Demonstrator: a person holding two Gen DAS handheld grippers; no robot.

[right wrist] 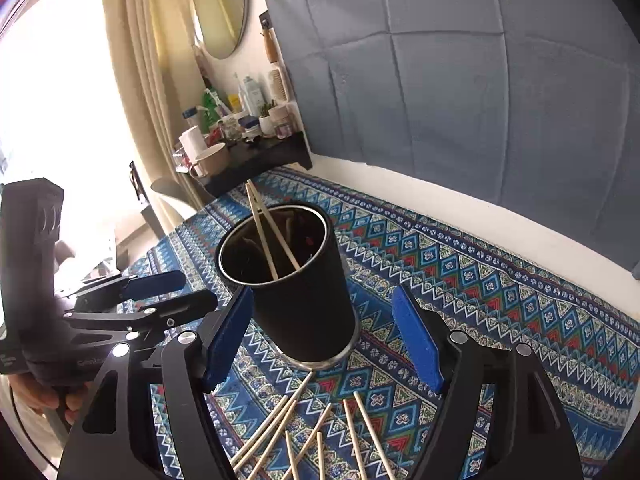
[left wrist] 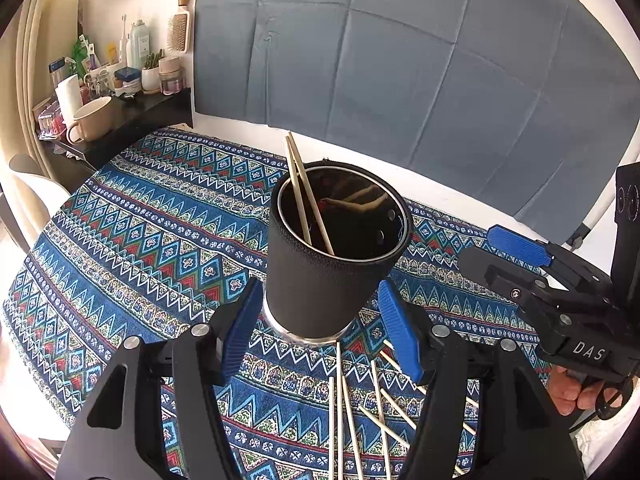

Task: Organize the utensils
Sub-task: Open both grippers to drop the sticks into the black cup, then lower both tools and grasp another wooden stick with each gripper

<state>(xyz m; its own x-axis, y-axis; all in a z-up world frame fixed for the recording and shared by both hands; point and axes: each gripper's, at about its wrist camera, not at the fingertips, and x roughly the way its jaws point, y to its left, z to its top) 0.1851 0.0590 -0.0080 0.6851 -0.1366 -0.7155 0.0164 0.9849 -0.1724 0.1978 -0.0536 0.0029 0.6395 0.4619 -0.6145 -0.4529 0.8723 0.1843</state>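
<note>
A black cylindrical utensil holder (left wrist: 324, 276) (right wrist: 304, 300) stands upright on the patterned tablecloth (left wrist: 152, 240). Two wooden chopsticks (left wrist: 306, 200) (right wrist: 266, 232) lean inside it, tips sticking out at the back. Several loose chopsticks (left wrist: 352, 408) (right wrist: 320, 432) lie scattered on the cloth just in front of the holder. My left gripper (left wrist: 320, 286) (right wrist: 198, 289) is open, and its blue pads frame the holder's lower half without pressing on it. My right gripper (right wrist: 323, 294) (left wrist: 478, 245) is open too, close in front of the holder and holding nothing.
A dark shelf (left wrist: 132, 120) at the back left carries a beige mug (left wrist: 94, 118), bottles and jars. A blue-grey cloth (left wrist: 400, 48) hangs on the wall behind. A person's hand (left wrist: 568, 396) holds the right gripper's handle. The table's far edge runs behind the holder.
</note>
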